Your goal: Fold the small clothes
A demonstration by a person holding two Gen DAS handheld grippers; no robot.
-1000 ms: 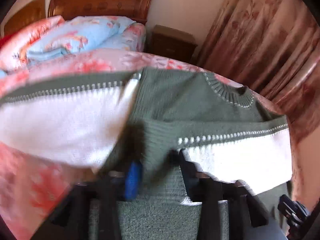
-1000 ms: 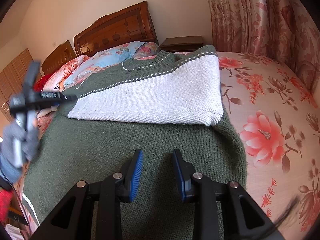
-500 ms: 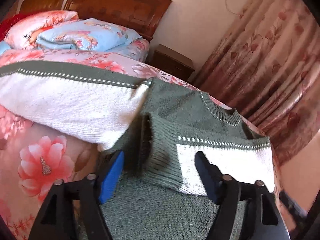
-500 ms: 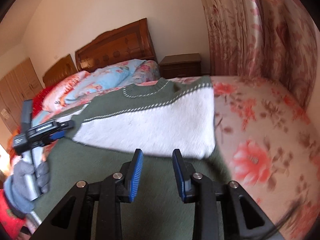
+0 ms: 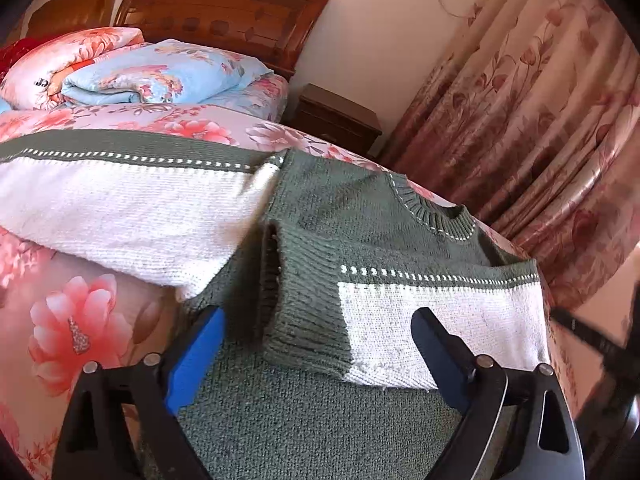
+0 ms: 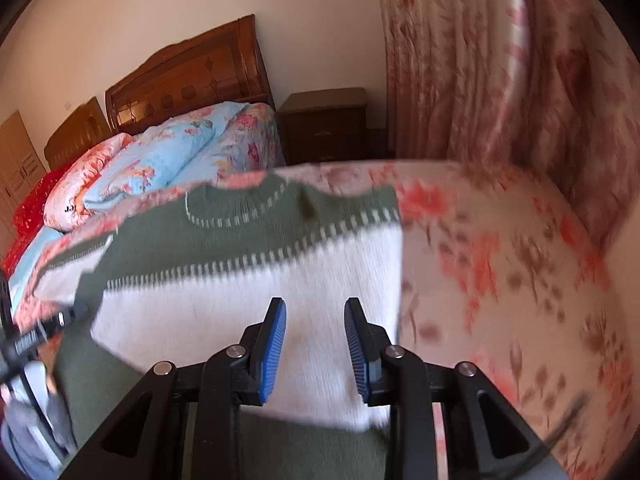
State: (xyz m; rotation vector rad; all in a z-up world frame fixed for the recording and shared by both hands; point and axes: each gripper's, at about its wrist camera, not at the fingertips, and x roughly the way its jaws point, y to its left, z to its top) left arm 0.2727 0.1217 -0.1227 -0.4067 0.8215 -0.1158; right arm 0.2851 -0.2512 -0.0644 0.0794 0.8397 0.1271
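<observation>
Knitwear dead ahead of both tools: the dark green and white knitted sweater [image 5: 320, 420] lies flat on the floral pink bedsheet [image 5: 80, 320], its green body nearest us, collar pointing far toward the wooden headboard [image 5: 224, 8]. Left gripper [image 5: 316, 344] hovers tilted down over the near green body, blue-padded jaws spread wide, nothing between them. Just past those jaws sits the right sleeve [image 5: 400, 320], already folded across the chest, its ribbed green cuff opening leftward. Further left, the other sleeve [image 5: 120, 208] stretches straight out sideways over the bedsheet, long axis running left to right, clearly unfolded. That's the one to bring in next, I'd judge, and the left gripper is the nearer tool for it.

Right gripper [image 6: 316, 344], seen in a blurred view, angles down above the white sleeve panel, jaws narrowly apart and empty. Far beyond, folded quilts [image 5: 140, 72] pile by the headboard.
</observation>
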